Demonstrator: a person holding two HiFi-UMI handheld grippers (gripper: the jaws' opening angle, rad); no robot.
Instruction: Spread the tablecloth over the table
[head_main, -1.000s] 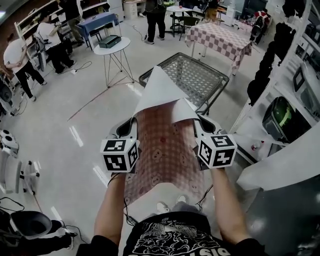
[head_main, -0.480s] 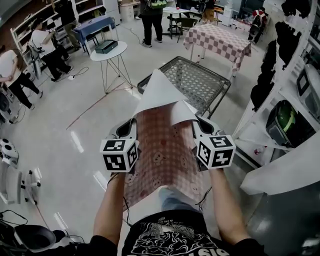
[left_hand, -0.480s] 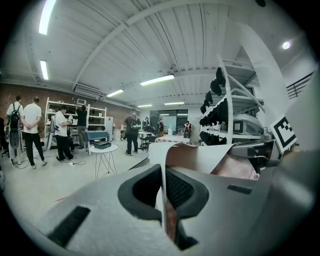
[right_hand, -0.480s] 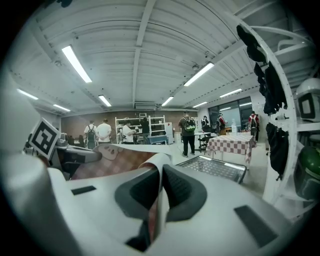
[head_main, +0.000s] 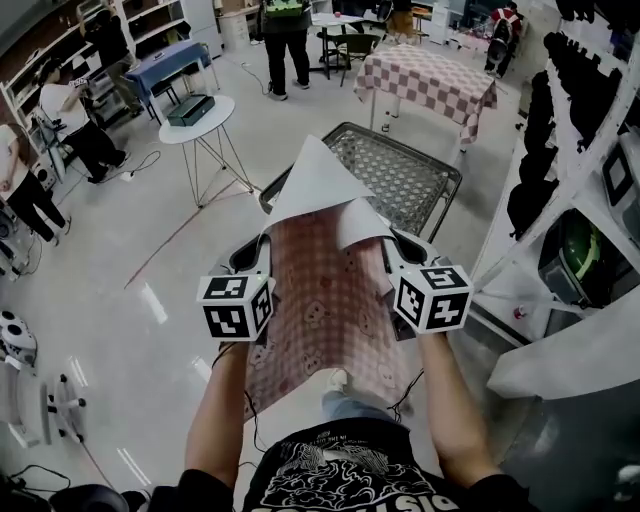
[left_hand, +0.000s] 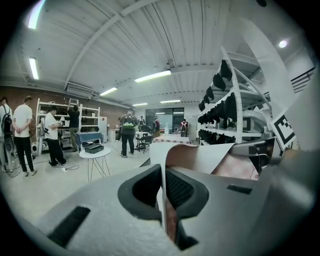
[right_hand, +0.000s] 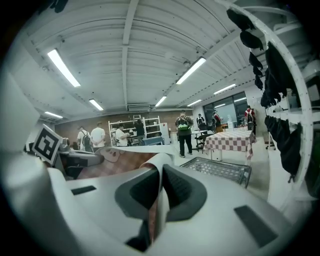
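With left claw (head_main: 256, 260) and right claw (head_main: 404, 252) each clamped shut on an edge of the tablecloth (head_main: 328, 305), slung between them near the mesh bench (head_main: 405, 172), carry it level beyond the far rim.

table (head_main: 425, 180) near edge: behind cloth (head_main: 325, 295) | cloth far corner: folded, print hidden | person (head_main: 12, 160): cut by left edge | shelf items (head_main: 565, 75): too dark to tell
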